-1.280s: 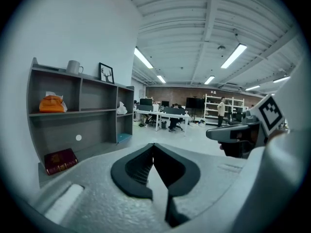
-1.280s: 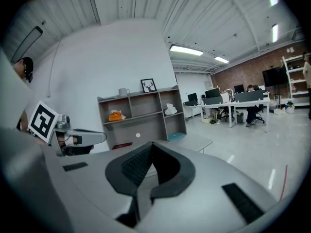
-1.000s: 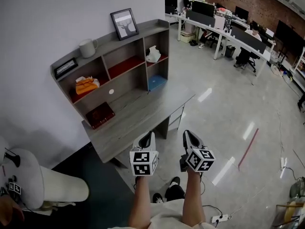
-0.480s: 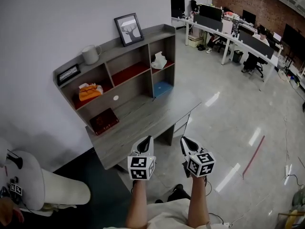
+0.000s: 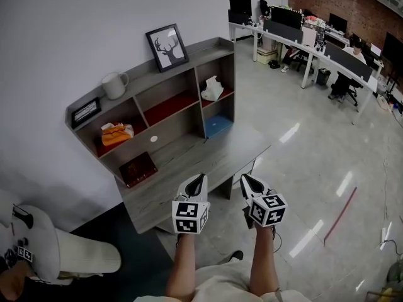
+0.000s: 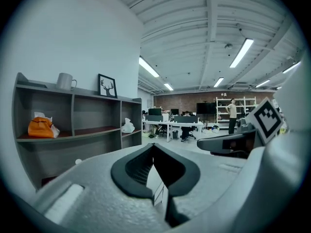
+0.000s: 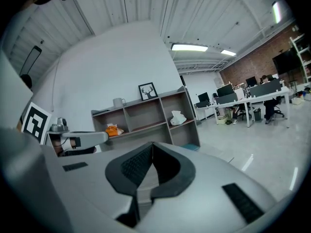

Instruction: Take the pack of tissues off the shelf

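An orange pack of tissues (image 5: pixel 115 133) with white tissue showing on top lies in the left compartment of the grey shelf unit (image 5: pixel 148 74). It also shows in the left gripper view (image 6: pixel 41 127) and in the right gripper view (image 7: pixel 112 129). A white crumpled pack (image 5: pixel 212 89) sits in the right compartment. My left gripper (image 5: pixel 198 179) and right gripper (image 5: pixel 244 178) hover side by side over the desk's front edge, well short of the shelf. Both are shut with nothing between the jaws, as seen on the left gripper (image 6: pixel 153 144) and the right gripper (image 7: pixel 152 143).
On top of the shelf stand a white mug (image 5: pixel 114 84), a framed deer picture (image 5: pixel 167 47) and a small frame (image 5: pixel 85 111). A dark red box (image 5: pixel 138 168) lies on the desk (image 5: pixel 189 162); a blue item (image 5: pixel 218 126) sits below right. A white chair (image 5: pixel 63 250) is at left.
Both grippers have moved forward together toward the desk and now reach its front edge. The shelf sits slightly nearer in view. The jaws stay shut.
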Motion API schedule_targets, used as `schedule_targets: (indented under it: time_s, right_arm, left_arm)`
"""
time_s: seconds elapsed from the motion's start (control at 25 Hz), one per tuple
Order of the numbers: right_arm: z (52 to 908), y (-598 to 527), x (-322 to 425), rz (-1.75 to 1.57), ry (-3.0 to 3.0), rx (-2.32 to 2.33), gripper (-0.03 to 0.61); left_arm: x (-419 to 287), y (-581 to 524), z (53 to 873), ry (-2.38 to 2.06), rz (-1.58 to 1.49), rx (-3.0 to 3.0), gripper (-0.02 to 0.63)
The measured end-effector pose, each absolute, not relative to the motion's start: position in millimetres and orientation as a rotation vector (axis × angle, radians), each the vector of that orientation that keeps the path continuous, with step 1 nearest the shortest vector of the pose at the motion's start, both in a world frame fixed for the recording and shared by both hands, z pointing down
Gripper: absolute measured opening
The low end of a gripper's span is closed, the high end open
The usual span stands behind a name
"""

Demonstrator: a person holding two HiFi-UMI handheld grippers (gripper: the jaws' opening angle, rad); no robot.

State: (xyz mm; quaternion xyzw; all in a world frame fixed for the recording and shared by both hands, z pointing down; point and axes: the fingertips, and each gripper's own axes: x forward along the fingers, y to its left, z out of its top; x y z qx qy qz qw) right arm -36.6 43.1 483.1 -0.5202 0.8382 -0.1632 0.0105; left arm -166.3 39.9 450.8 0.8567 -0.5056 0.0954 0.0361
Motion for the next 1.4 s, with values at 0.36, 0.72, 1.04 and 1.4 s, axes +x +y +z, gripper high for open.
schedule_targets:
  time_s: [0.36, 0.72, 1.04, 1.4]
  right_arm:
    - [516, 14, 1, -0.592, 2.666, -1.629, 0.015]
    - [509, 9, 40, -0.546, 2.667, -1.610, 0.017]
    - [522, 21, 68, -0.592, 2.633, -1.647, 0.015]
    - [522, 12, 117, -0.577, 2.579, -1.752, 0.015]
  left_arm:
    - [-160, 18, 450, -1.578, 0.310, 2.617, 0.009]
    - [-135, 9, 470, -1.606, 0.307, 2.572, 0.009]
    - [-105, -1, 488, -1.513, 0.345, 2.603, 0.009]
    - [-59, -40, 494, -1.425, 0.292, 2.629, 0.009]
